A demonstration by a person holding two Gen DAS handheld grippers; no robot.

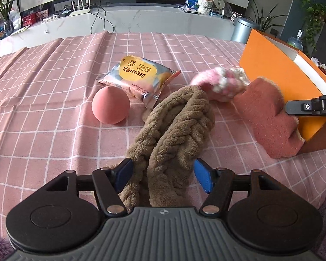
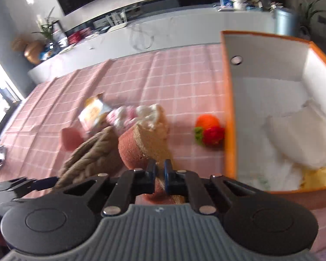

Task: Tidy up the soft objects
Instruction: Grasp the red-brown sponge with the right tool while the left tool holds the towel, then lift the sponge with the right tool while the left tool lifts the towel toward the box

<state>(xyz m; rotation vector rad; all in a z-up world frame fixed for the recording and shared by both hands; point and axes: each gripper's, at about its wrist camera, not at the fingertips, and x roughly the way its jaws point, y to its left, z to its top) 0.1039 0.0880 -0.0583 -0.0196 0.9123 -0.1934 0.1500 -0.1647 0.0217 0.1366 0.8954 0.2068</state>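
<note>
**Inspector A:** Left gripper (image 1: 163, 175): jaws wide, straddling the brown plush headband (image 1: 173, 130) at lower centre, not clamped.

**Inspector B:** Right gripper (image 2: 160, 175): jaws narrow, pinching the dusty-pink sock (image 2: 139, 150) at frame centre, lifted beside the orange box (image 2: 229, 117). A pink ball (image 1: 110, 105) and a wipes packet (image 1: 139, 78) lie on the checked cloth (image 1: 43, 108), centre left.

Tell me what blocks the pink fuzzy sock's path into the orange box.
Nothing visible does: the pink fuzzy sock, pinched in the right gripper, hangs beside the orange box, whose open top is unobstructed.
</note>
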